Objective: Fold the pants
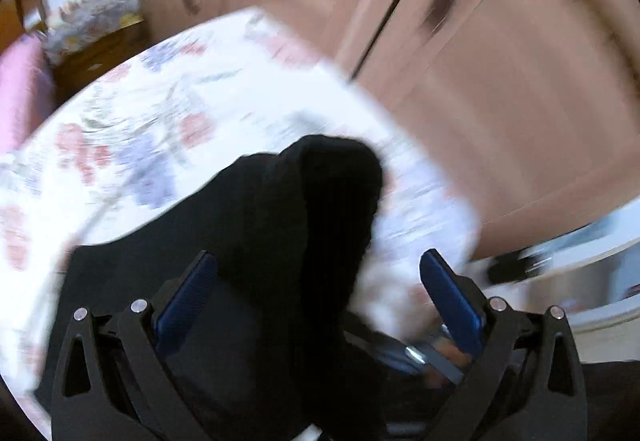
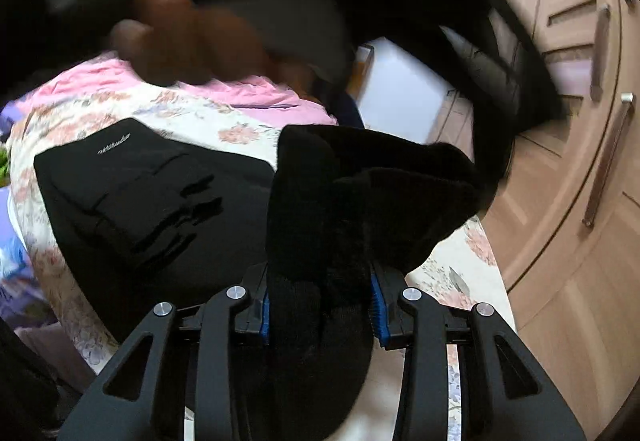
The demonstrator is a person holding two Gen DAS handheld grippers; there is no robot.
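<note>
Black pants lie on a floral bedsheet, the flat part showing a small white logo. My right gripper is shut on a bunched fold of the pants, which rises thick between its blue pads. In the left wrist view the pants hump up between the fingers of my left gripper. It is open, with its blue pads wide apart and the right pad clear of the cloth. The person's hand on that left gripper blurs across the top of the right wrist view.
The bed's floral sheet ends close to brown wardrobe doors with long handles. A pink cloth lies at the bed's far side. A wooden bedside cabinet stands beyond the bed's corner.
</note>
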